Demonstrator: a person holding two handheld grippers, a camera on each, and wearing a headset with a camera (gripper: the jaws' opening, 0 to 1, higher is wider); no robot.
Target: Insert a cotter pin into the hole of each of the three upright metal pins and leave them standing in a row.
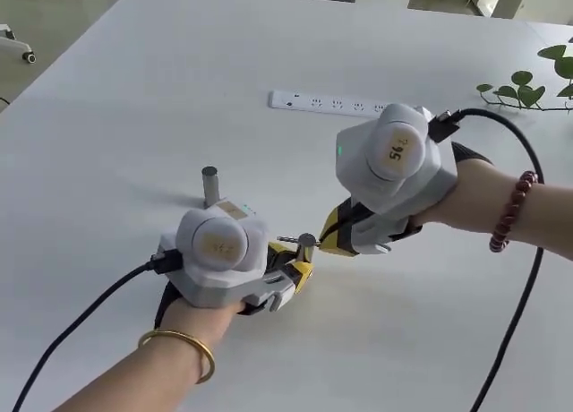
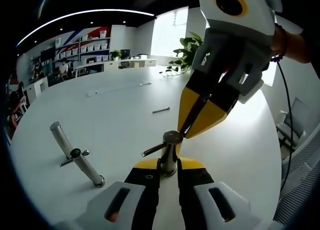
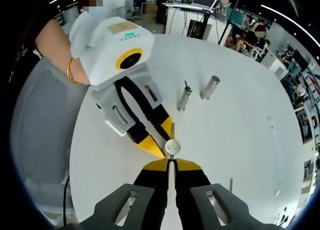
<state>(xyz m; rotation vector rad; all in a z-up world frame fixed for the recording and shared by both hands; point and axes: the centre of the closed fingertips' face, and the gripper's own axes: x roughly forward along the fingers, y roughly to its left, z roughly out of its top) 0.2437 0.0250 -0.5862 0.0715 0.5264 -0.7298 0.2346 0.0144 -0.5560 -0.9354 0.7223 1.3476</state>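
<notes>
Left gripper [image 2: 170, 166] jaws clamp the metal pin [image 2: 170, 149] low, upright on the surface [image 2: 125, 110]. Right gripper [image 3: 171, 164] jaws pinch the cotter pin [image 2: 152, 150], partway through that pin's hole. Push level and brace firmly.

Left hand-held gripper [image 1: 301, 270] white, yellow-tipped black jaws; metal pin [image 2: 169, 152] grey; table [image 1: 179, 90] white.

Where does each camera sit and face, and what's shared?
Head view: on the headset, down at the workbench, forearms, left claw and right claw.
Left gripper view: on the left claw, along its jaws toward the right claw and right wrist.
Right gripper view: on the right claw, along its jaws toward the left claw and left wrist.
Shared: metal pin and cotter pin between the claws.
</notes>
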